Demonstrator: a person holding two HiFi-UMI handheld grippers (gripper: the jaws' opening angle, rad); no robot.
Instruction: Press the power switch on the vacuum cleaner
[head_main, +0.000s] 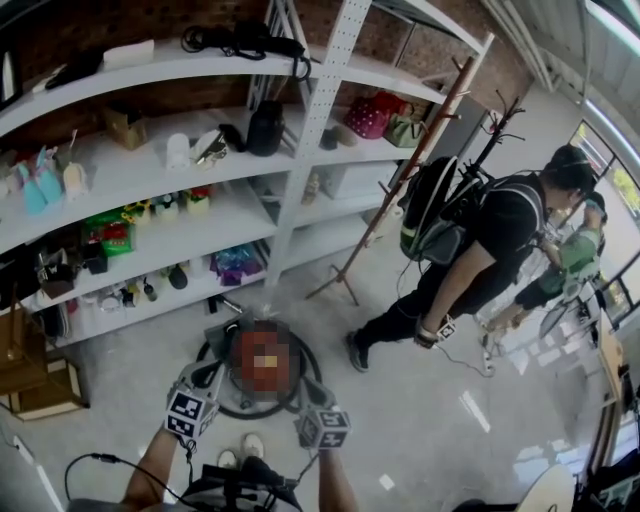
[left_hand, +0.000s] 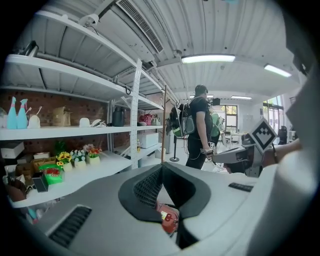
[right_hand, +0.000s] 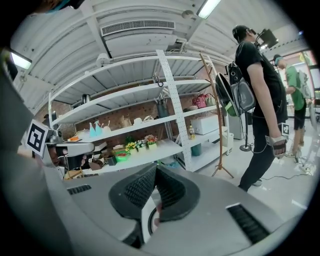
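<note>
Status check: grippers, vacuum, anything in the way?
Left gripper shut, empty. Right gripper shut, empty. Both aimed at red vacuum cleaner on floor; switch not in sight. Bystander off right, clear.

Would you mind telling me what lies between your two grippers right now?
In the head view, the red vacuum cleaner, ringed by its black hose, sits on the floor between the left gripper and the right gripper.

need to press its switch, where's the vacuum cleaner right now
Head view, bottom centre: the vacuum cleaner sits on the floor between the left gripper and right gripper, near the white shelving.
</note>
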